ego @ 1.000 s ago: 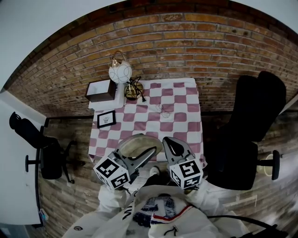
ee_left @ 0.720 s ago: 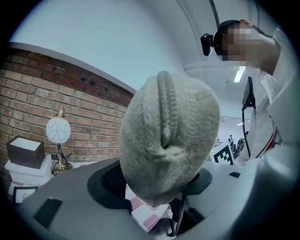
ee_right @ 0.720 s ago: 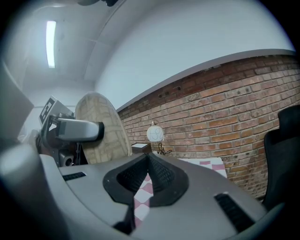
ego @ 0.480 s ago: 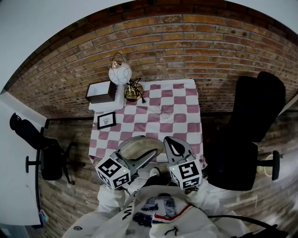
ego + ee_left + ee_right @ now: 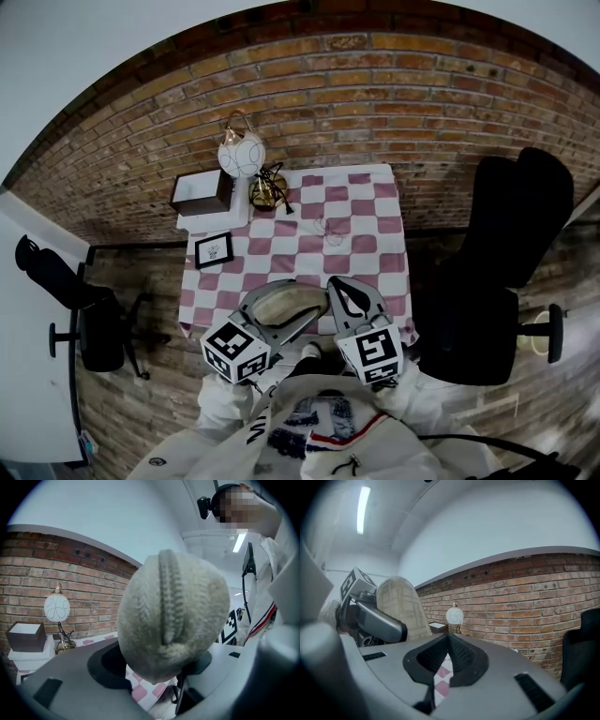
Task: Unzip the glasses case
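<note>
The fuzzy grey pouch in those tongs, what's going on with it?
A person is working with two hand-held grippers at a table with a pink checked cloth. The left gripper is clamped on a fabric glasses case, held over the table's near edge. Its zipper faces that gripper's camera, and the stretch that shows looks closed. The right gripper is shut on nothing, just beside the case and not on the zipper. The unzipping has not started yet.

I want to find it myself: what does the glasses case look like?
Find the pink-checked table by the brick wall. Over its near edge, the left claw grips the glasses case. It's the only soft, pale knitted oval, with a zip down its middle.
</note>
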The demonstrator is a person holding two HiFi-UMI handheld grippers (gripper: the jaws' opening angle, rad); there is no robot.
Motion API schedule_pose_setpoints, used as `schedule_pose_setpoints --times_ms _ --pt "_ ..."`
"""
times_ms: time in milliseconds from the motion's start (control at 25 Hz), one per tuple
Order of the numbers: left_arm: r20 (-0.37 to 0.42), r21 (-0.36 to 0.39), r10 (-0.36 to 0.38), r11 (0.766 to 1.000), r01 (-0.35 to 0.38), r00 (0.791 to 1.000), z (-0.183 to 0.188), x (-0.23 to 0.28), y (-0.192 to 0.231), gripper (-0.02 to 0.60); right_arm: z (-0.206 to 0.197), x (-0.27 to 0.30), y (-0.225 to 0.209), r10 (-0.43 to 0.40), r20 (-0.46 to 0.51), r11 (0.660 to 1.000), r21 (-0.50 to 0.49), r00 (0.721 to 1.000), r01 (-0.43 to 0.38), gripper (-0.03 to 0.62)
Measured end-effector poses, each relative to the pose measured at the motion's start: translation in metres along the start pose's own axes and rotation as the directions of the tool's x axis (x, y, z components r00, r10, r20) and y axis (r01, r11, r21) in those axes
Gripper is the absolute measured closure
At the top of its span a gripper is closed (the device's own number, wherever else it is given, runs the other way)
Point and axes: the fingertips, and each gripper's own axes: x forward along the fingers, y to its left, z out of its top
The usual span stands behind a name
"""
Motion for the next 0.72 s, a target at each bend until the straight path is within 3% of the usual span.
schedule_pose_setpoints --times_ms 720 --pt "-0.047 0.020 -0.042 0.999 0.043 0.998 0.000 -0.043 0.106 0.295 0.043 0.106 0.052 -0.020 0.031 0.997 -0.076 0.999 0.022 0.579"
